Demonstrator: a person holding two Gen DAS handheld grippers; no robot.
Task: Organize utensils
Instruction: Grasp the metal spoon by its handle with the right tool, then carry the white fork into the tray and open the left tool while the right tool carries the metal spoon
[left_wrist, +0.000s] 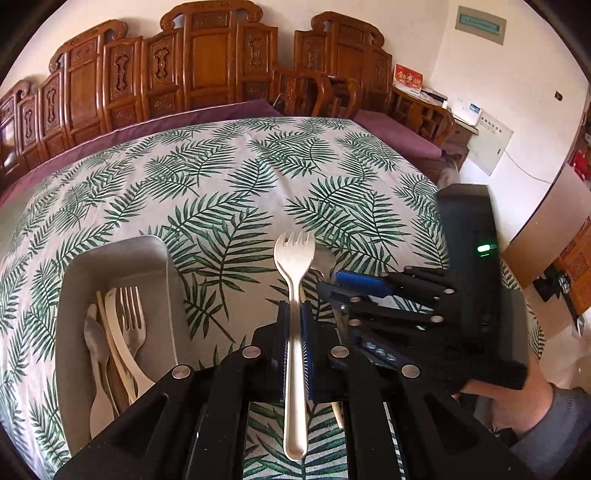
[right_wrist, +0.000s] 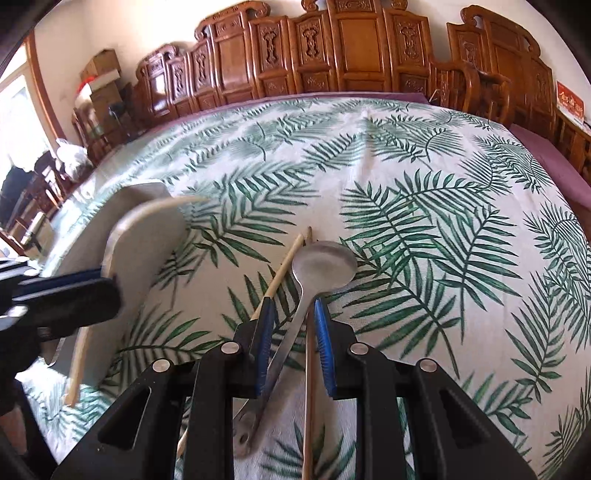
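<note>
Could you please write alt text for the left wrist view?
The left tongs grip a pale fork above a leaf-print tablecloth. A grey tray at left holds other utensils; the right tongs reach in from the right.

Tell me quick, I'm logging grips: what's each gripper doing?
Left gripper: shut on the pale flat spork.
Right gripper: open, straddling the steel spoon handle.

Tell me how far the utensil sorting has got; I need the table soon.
Done: several utensils, a metal fork among them, lie in the grey tray. In hand: the left gripper is shut on a pale spork. Left: the metal spoon and chopsticks lie on the tablecloth, framed by the right gripper's fingers.
</note>
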